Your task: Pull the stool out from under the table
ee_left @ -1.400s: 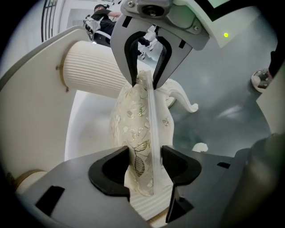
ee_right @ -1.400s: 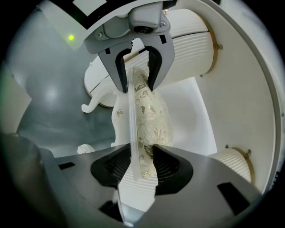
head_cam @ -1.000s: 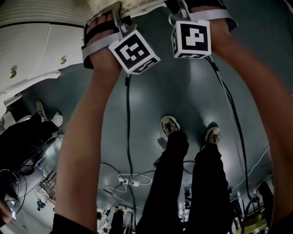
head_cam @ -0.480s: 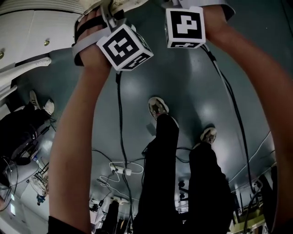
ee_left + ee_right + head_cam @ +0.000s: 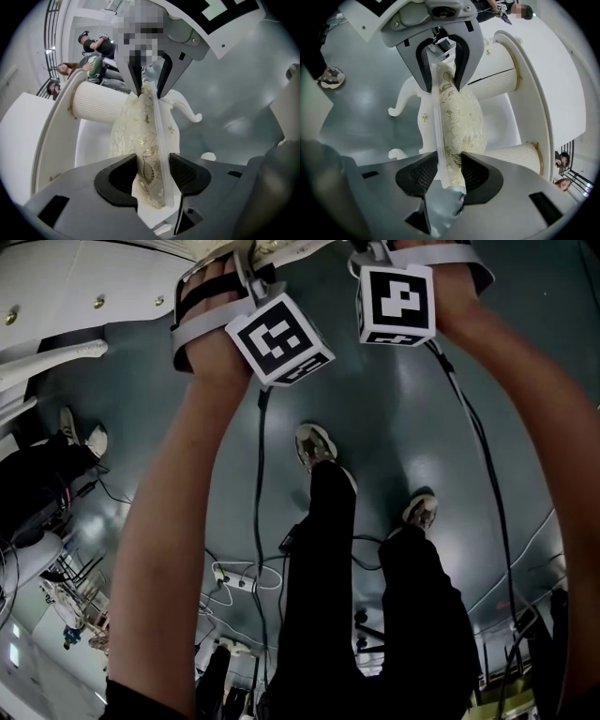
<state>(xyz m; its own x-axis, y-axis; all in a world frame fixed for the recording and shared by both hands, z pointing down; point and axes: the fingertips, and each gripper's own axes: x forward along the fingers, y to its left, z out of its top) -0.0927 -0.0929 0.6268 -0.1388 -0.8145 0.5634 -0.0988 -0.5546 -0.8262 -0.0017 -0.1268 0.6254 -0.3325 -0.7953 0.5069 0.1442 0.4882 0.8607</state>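
The stool has a cream cushion with a gold leaf pattern (image 5: 140,136) (image 5: 461,117) and a white frame with curled legs (image 5: 187,108) (image 5: 401,105). My left gripper (image 5: 151,176) is shut on one edge of the seat, its pads pressing the cushion and rim. On the opposite edge my right gripper (image 5: 449,176) is shut as well. Each gripper view shows the other gripper clamped at the far end. In the head view only the wrists and the marker cubes (image 5: 279,338) (image 5: 397,304) show; the jaws are cut off at the top edge.
The white table (image 5: 562,93) rests on fluted columns (image 5: 501,65) (image 5: 98,101) just behind the stool. Below my arms are the person's dark trousers and shoes (image 5: 317,444) (image 5: 421,510) on the grey floor. Cables and a power strip (image 5: 239,582) lie behind. Other people (image 5: 96,44) are far off.
Both hands have travelled across the floor together, still clamped on the seat. The person's feet have stepped, and the white furniture at the upper left has shifted in view.
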